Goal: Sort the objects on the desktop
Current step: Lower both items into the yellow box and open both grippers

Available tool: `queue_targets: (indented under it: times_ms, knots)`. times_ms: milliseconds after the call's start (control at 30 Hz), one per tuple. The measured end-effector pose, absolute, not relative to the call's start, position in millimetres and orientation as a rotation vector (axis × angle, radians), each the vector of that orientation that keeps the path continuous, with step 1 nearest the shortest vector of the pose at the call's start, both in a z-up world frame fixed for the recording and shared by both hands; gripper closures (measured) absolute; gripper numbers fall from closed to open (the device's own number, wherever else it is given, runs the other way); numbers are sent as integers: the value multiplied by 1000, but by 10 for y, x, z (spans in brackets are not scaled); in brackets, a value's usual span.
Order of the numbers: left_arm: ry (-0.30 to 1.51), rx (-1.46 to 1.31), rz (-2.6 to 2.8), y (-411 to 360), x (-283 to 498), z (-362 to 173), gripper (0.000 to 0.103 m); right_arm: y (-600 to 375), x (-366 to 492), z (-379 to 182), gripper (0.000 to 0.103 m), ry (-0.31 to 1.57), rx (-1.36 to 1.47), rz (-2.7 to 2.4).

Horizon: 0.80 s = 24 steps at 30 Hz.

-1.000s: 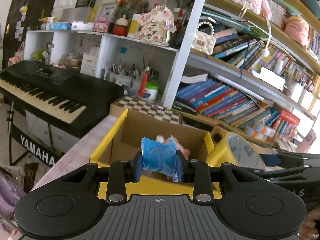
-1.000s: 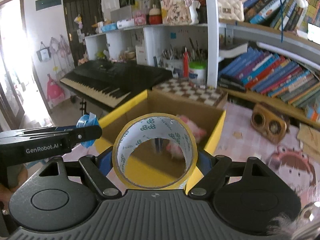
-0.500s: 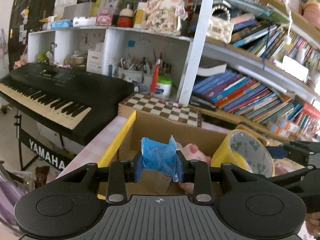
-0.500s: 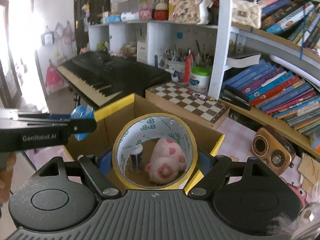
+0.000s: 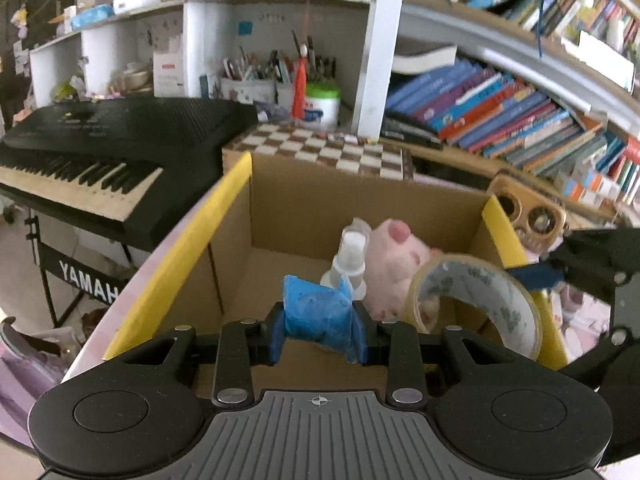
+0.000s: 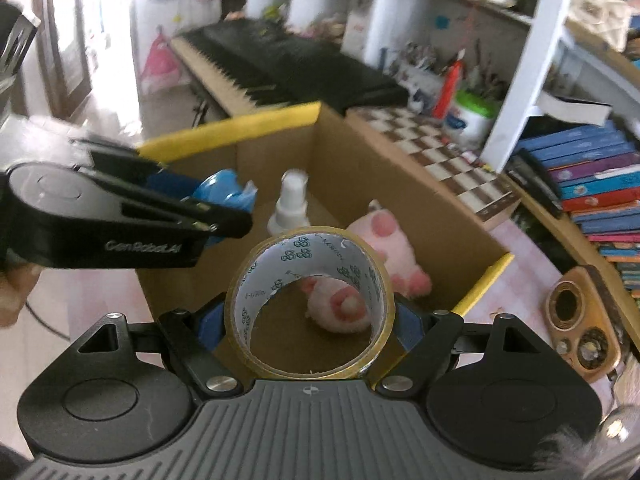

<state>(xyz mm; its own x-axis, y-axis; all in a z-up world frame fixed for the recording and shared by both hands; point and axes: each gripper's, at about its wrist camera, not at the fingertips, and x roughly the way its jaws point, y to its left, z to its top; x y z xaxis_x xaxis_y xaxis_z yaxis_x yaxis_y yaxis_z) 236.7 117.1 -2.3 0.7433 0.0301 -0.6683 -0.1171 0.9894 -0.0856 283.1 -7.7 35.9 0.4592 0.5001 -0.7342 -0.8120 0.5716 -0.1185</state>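
Over the open cardboard box [image 5: 240, 216], the left gripper [image 5: 318, 330] has its fingers clamped on a crumpled blue wrapper [image 5: 316, 314]: light, soft, best pinched across its bulk. Right of it, the right gripper [image 6: 310, 320] squeezes a stiff, light tape roll [image 6: 310, 304] across its outer rim; the smooth band may slip. Against 1 second ago, both have come forward and lower, and the spray bottle [image 6: 290, 204] and pink plush [image 6: 384, 248] inside now show.
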Motion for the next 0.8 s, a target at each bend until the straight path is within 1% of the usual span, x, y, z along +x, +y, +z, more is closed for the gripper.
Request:
queue_targets:
  times_ms: [100, 400, 633, 700, 767, 800]
  knots:
    - [776, -109, 62, 1149, 2430, -93, 71, -61, 2922, 337, 22, 758, -472, 874]
    - [842, -93, 51, 1167, 2565, -206, 71, 25, 3160, 285, 22, 857, -482, 934]
    - [858, -107, 45, 1201, 2594, -216, 70, 49, 3198, 281, 21, 886, -497, 971]
    - [855, -106, 43, 1198, 2583, -207, 68, 50, 3193, 279, 22, 881, -495, 969]
    - [840, -114, 47, 1196, 2554, -176, 62, 37, 3173, 284, 22, 874, -488, 963]
    - [830, -122, 49, 1204, 2532, -153, 60, 28, 3161, 289, 21, 870, -487, 954]
